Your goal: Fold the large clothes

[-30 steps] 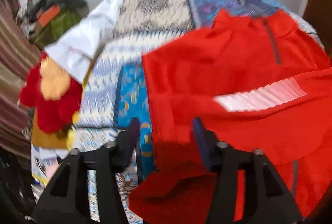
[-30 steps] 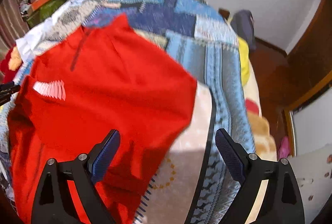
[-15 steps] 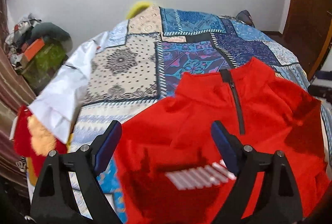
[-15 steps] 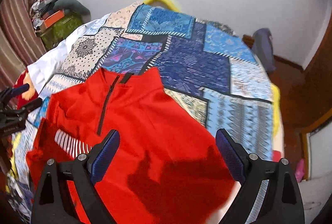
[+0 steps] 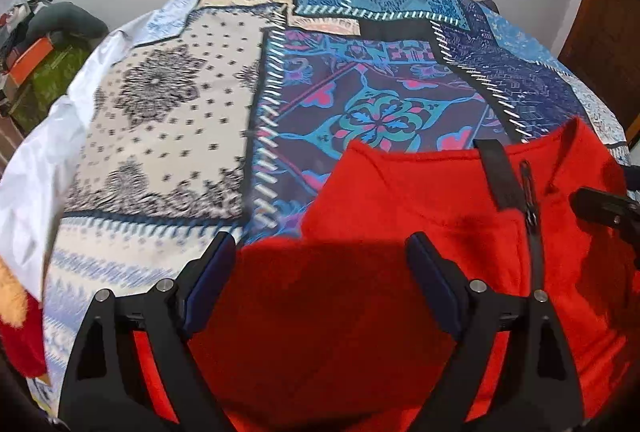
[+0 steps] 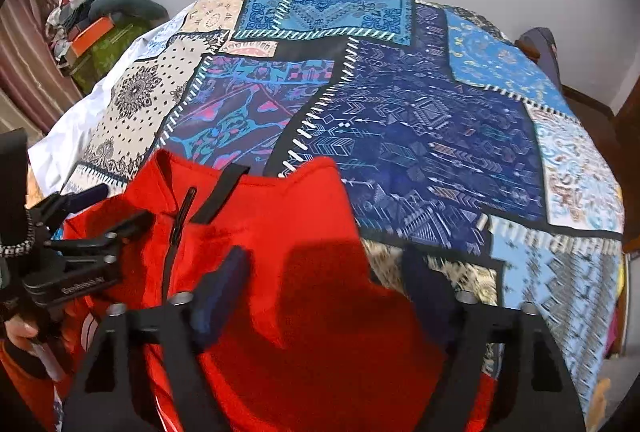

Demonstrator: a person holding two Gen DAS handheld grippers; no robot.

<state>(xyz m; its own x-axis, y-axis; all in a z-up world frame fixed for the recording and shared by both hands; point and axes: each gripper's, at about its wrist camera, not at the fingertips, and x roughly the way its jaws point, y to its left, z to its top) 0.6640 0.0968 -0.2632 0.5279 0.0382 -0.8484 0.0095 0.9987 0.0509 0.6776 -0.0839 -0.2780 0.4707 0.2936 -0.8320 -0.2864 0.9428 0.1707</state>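
Observation:
A red fleece jacket [image 5: 400, 216] [image 6: 304, 207] with a dark zip lies spread on the patchwork quilt [image 5: 360, 91] [image 6: 420, 135], collar toward the far side. My left gripper [image 5: 320, 268] hovers open over the jacket's left shoulder area, with red cloth below the wide gap. It also shows in the right wrist view as the left gripper [image 6: 114, 207], held by a hand. My right gripper [image 6: 326, 280] is over the jacket's right shoulder. Its jaws are closing with red fabric between them, and the pads are still apart. One right finger [image 5: 600, 207] pokes in at the edge.
A white sheet [image 5: 36, 171] hangs off the bed's left side. A pile of clothes and boxes [image 6: 100, 27] sits by the far left wall. A red and orange plush toy [image 5: 16, 312] lies at the near left. Dark wooden furniture [image 5: 608, 11] stands on the right.
Both grippers have travelled forward over the jacket toward its collar. The left jaws spread wider than a second ago; the right jaws have narrowed since half a second ago.

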